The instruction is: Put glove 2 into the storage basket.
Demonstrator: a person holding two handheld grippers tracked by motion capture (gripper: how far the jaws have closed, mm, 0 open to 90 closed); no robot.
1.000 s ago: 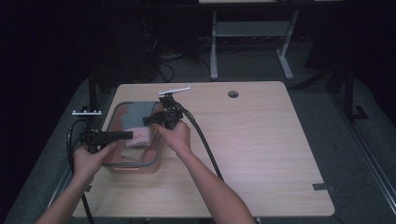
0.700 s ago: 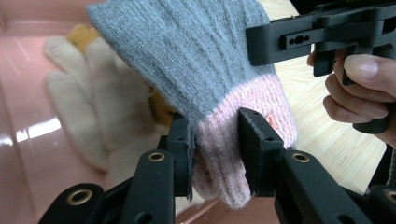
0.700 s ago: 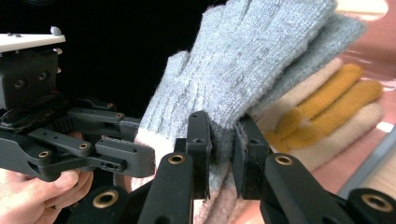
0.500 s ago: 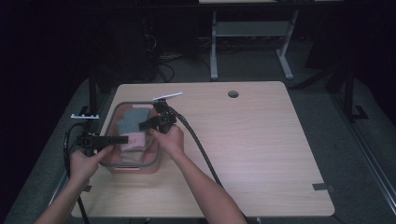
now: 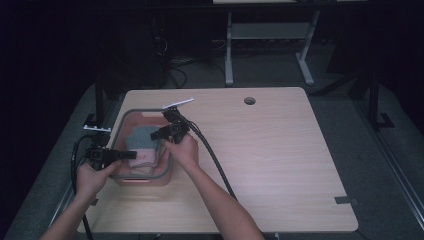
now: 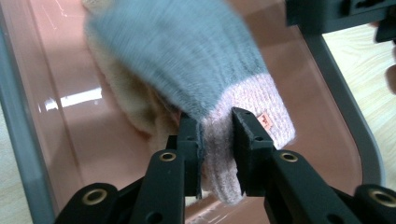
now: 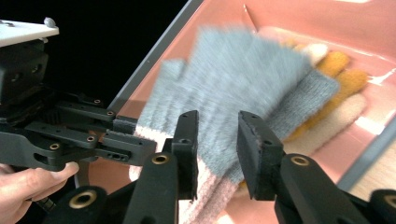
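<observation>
left gripper [image 6: 212, 140]: clamped on pink cuff of grey glove [image 6: 187, 60], inside pink bin [image 5: 145, 176] | right gripper [image 7: 215, 140]: jaws just been opening, astride the glove, not pressing | risk: one-sided hold may let the glove sag or snag the orange glove [image 7: 343, 70] beneath | count: two gloves; one bin; two grippers

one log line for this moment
left gripper: shut on glove cuff | right gripper: opening, astride glove | place: pink bin
</observation>
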